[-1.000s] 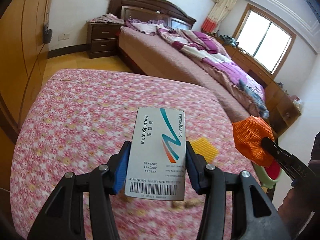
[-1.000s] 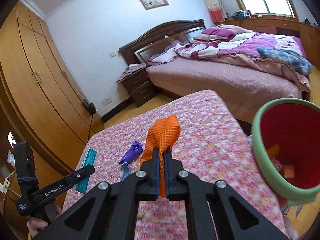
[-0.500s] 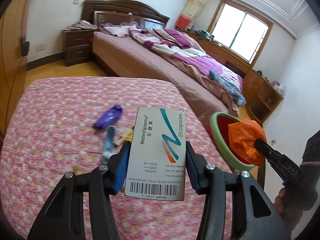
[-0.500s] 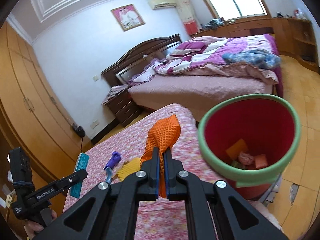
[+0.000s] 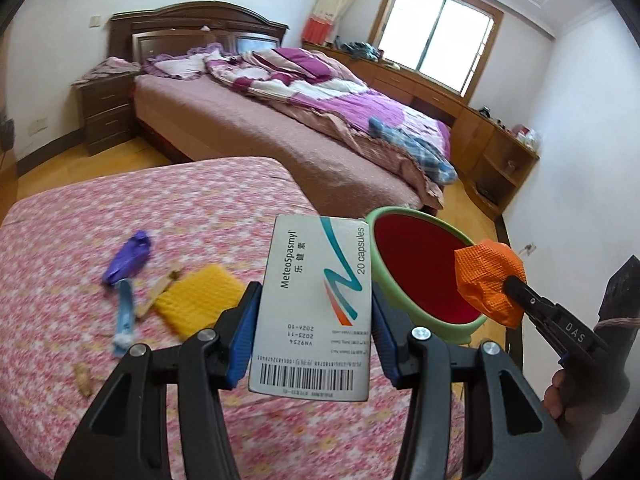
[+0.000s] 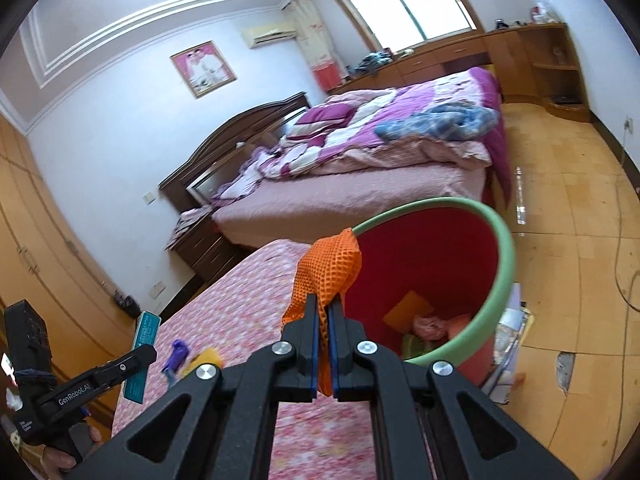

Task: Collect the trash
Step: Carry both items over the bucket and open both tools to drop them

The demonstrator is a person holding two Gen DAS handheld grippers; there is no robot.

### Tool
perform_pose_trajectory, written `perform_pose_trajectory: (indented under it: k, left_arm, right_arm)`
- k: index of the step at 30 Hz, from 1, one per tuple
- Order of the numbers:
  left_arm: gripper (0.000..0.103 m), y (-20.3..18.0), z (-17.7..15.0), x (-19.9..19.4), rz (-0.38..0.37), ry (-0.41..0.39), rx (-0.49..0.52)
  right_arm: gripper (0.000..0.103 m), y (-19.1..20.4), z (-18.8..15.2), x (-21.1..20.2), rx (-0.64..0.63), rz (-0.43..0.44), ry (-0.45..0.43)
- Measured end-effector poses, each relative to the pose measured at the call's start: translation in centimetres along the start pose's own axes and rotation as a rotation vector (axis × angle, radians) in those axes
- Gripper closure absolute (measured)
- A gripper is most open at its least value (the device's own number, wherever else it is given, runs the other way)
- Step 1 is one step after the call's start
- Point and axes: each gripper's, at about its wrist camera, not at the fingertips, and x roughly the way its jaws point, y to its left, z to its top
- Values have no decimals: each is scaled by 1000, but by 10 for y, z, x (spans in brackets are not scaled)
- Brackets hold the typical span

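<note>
So the left gripper (image 5: pixel 312 312) has its blue fingers (image 5: pixel 242 332) clamped on the two long sides of a grey medicine box (image 5: pixel 314 308), which stands upright with the barcode end nearest the camera. It's held up above the counter (image 5: pixel 120 208), the one with the pink floral cloth, near the counter's right edge.

The right gripper (image 6: pixel 324 344) is pinched nearly all the way closed on a scrunched orange mesh (image 6: pixel 328 268). The mesh pokes up past the fingertips and sits right at the near rim of the bin (image 6: pixel 506 264), a red bucket with a green lip. From the left wrist camera the same mesh (image 5: pixel 490 280) hangs over the right side of the bin's mouth (image 5: pixel 420 272).

The bin stands just off the counter's edge, mouth open, with some scraps at the bottom. Beyond it there's bare wooden floor (image 6: pixel 568 208) and the bed (image 5: pixel 280 128) further back.

On the counter: a purple wrapper (image 5: pixel 128 256), a yellow sponge-like pad (image 5: pixel 200 296), and a pale blue strip (image 5: pixel 124 312), all close together left of the box.
</note>
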Motion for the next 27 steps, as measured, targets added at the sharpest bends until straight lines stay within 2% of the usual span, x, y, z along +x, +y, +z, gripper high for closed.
perform_pose_trajectory:
  k: [14,27]
  left_arm:
    - [51,-71,16,74,-96,79,106]
    - [51,-100,14,126,-134,147,160]
  right_arm:
    - [97,-59,8,14,68,-79,-2]
    - [94,-80,5,30,73,-123,15]
